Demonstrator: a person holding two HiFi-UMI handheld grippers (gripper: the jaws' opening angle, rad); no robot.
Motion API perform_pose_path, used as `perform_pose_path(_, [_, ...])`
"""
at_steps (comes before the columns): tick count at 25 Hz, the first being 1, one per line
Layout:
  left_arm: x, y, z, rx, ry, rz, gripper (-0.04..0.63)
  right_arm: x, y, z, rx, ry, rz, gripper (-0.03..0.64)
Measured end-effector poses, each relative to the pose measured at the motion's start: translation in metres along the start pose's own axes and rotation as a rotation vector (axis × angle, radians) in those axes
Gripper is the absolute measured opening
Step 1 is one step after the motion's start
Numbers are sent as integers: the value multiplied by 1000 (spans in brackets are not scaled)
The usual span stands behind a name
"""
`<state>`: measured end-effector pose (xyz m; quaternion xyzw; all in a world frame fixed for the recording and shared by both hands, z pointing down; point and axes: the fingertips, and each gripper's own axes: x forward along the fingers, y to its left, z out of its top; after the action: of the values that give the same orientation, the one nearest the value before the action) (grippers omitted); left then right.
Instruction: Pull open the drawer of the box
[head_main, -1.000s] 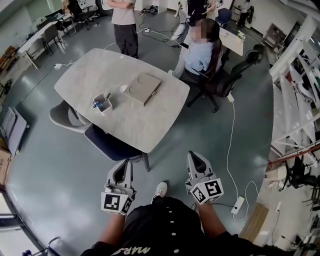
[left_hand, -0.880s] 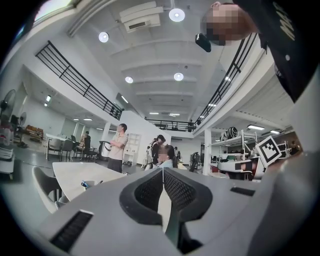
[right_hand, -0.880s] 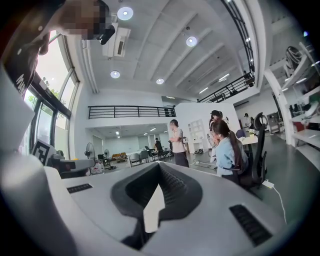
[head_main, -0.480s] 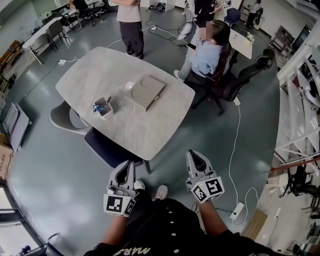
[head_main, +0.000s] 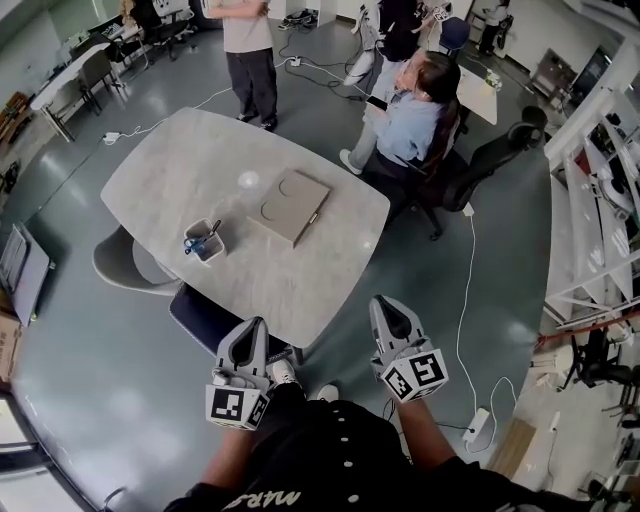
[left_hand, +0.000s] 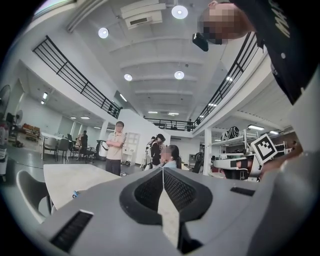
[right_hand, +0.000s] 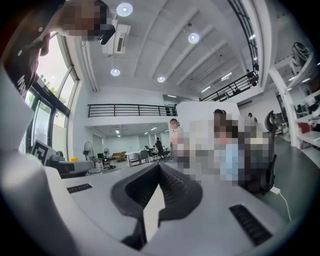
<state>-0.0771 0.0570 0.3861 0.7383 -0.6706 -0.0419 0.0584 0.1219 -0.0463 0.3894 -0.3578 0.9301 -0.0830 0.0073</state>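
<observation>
A flat beige box (head_main: 290, 205) lies near the middle of a grey oval table (head_main: 180, 170), its drawer closed as far as I can see. My left gripper (head_main: 249, 334) and right gripper (head_main: 391, 314) are held low near my body, well short of the table's near edge. Both are shut with nothing between the jaws. In the left gripper view the jaws (left_hand: 161, 171) meet tip to tip and the table (left_hand: 70, 177) shows at the left. The right gripper view shows its jaws (right_hand: 159, 167) pressed together, pointing across the room.
A small white cup (head_main: 204, 240) with blue-handled items stands near the table's left edge. A dark chair (head_main: 215, 315) and a grey chair (head_main: 125, 265) sit at the near side. A seated person (head_main: 415, 110) and a standing person (head_main: 245, 45) are beyond the table. A cable (head_main: 465, 290) runs along the floor.
The view has shifted closer to the table; the table's near edge now lies nearer my grippers. Both grippers stay shut and in the same pose.
</observation>
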Motion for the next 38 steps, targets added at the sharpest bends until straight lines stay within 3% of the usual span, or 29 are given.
perform_pose_path(6, [26,36,19,12,-18,-22,17,44,6,12,-8,-14,-12,-3])
perform_pose_path(14, [45,62,11,-22,2,-53,17,76,14,6,-10,6,-15,-2])
perform_pose_path(27, [111,60,-2,-62,39,-34,17,125,-47,-2,-3,56,-6,-2])
perform_pose_path(38, [142,76,-36,-92,122,3,17,195,-76,-63,-21,185,62,-2])
